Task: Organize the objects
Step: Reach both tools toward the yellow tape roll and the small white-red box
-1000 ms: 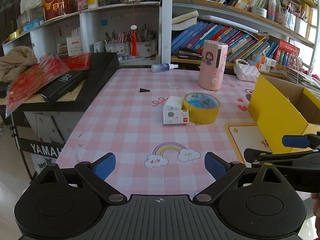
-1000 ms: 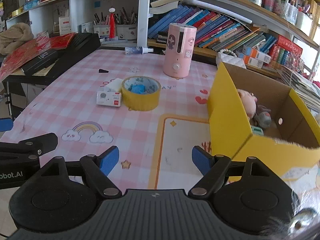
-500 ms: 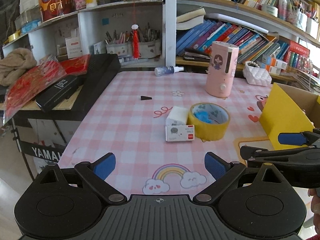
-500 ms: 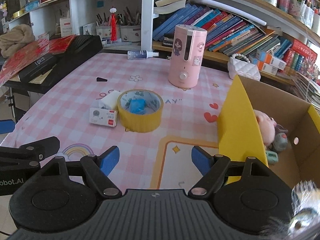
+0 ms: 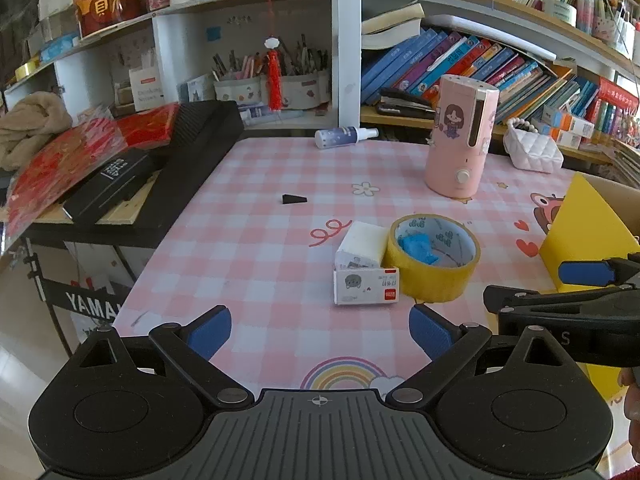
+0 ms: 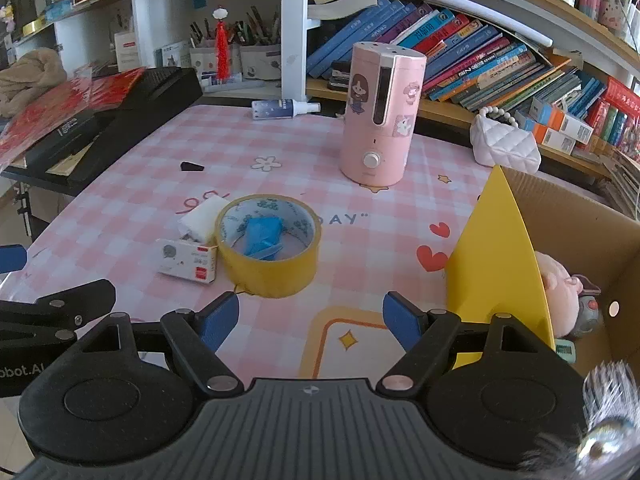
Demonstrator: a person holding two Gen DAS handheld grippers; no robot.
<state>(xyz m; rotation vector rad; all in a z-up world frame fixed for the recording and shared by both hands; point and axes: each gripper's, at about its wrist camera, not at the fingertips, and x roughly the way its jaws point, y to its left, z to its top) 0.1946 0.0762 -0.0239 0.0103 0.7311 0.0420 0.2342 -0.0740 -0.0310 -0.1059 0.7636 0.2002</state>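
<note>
1. The yellow tape roll (image 6: 269, 245) lay flat on the pink checked table (image 6: 132, 208), its hole facing up; a crumpled blue scrap (image 6: 262, 236) sat inside the ring, and what it was could not be made out.
2. A small white box (image 6: 187, 260) lay touching the roll on its left, its long axis running roughly left to right across the right wrist view, printed face and red corner label toward the camera. Its print was too small to read.
3. A white block (image 6: 202, 220) rested just behind the box, against the roll — partly hidden by both.
4. A small black wedge (image 6: 191, 166) lay well apart, farther back, its narrow end pointing right.
5. A pink cylindrical appliance (image 6: 378, 112) stood upright behind the roll; a spray bottle (image 6: 282, 108) lay on its side at the far edge, nozzle to the right.
6. The yellow cardboard box (image 6: 496, 256) stood open on the right, cut off by the frame; a plush toy (image 6: 560, 288) inside was half hidden by its wall.
7. The right tongs (image 6: 311, 320) hung wide and empty above the table, just short of the roll.
8. The left tongs (image 5: 320, 330) were likewise spread wide, holding nothing — the white box and roll lay beyond their tips.
</note>
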